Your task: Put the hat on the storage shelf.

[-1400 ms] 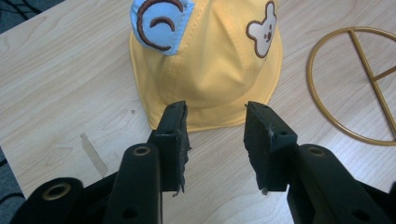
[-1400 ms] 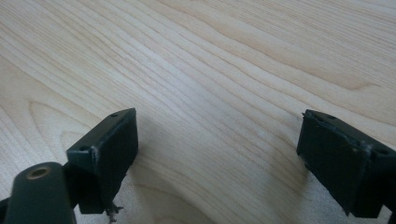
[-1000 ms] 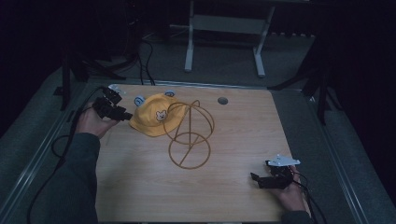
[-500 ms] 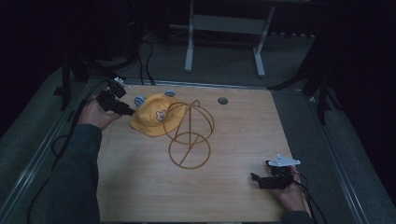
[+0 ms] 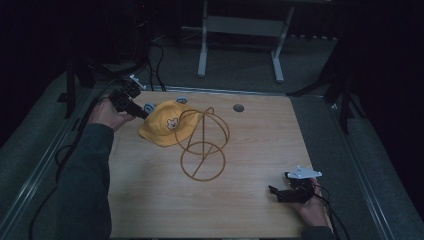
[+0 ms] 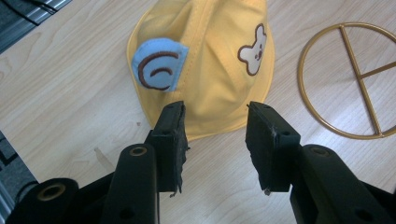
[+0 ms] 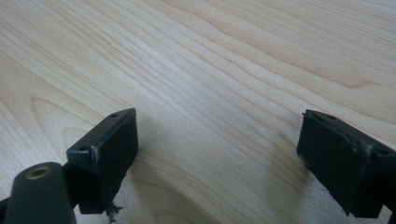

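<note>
A yellow hat (image 5: pixel 167 124) with a bear face and a blue ear patch lies on the wooden table (image 5: pixel 150 200) at the back left. In the left gripper view the hat (image 6: pixel 210 60) lies just beyond the jaws, its brim edge showing between them. My left gripper (image 5: pixel 139 112) hovers at the hat's left side. This left gripper (image 6: pixel 215 112) has just been opening its jaws, and the pads press on nothing. A gold wire stand (image 5: pixel 202 179) sits right of the hat; its ring (image 6: pixel 360 81) lies flat. My right gripper (image 5: pixel 274 191) rests near the front right. The right gripper (image 7: pixel 217 126) stands wide open over bare wood.
A round hole (image 5: pixel 238 107) and a small blue disc (image 5: pixel 181 99) lie near the table's back edge. Metal stand legs (image 5: pixel 202 45) rise behind the table. Cables (image 5: pixel 65 150) trail off the left side. Grey floor surrounds the table.
My left hand has lifted and drawn back toward the table's far left corner, tilting the gripper down at the hat. The hat, the wire stand and the right gripper stay put.
</note>
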`<state>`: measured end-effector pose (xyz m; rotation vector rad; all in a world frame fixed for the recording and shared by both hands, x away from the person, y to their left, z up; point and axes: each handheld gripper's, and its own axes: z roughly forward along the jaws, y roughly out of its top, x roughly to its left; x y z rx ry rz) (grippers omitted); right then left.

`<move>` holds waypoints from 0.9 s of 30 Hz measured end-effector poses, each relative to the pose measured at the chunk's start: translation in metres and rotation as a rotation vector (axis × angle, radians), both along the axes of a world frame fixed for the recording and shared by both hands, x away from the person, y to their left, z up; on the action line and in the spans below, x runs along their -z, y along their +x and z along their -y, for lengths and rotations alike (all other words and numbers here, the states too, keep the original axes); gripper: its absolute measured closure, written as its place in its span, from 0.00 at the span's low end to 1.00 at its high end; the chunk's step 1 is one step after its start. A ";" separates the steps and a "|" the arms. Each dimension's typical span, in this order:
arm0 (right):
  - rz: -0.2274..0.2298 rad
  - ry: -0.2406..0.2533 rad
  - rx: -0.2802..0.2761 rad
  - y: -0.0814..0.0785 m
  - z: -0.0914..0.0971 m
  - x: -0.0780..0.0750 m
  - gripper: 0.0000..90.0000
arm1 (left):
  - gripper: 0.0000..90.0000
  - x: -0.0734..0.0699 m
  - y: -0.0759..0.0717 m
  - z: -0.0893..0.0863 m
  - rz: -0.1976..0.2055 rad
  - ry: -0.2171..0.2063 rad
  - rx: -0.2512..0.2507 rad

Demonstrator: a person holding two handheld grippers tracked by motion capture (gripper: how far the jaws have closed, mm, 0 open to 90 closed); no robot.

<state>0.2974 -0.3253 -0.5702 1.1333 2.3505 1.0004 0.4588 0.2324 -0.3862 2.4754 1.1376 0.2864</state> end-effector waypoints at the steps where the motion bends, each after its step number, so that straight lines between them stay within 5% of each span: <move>1: 0.000 0.001 0.001 0.000 0.000 0.000 0.14 | 0.64 -0.002 0.002 0.003 -0.005 0.003 0.005; 27: 0.003 -0.003 -0.007 0.000 0.000 0.000 0.14 | 0.64 0.001 0.028 0.038 0.003 0.062 0.041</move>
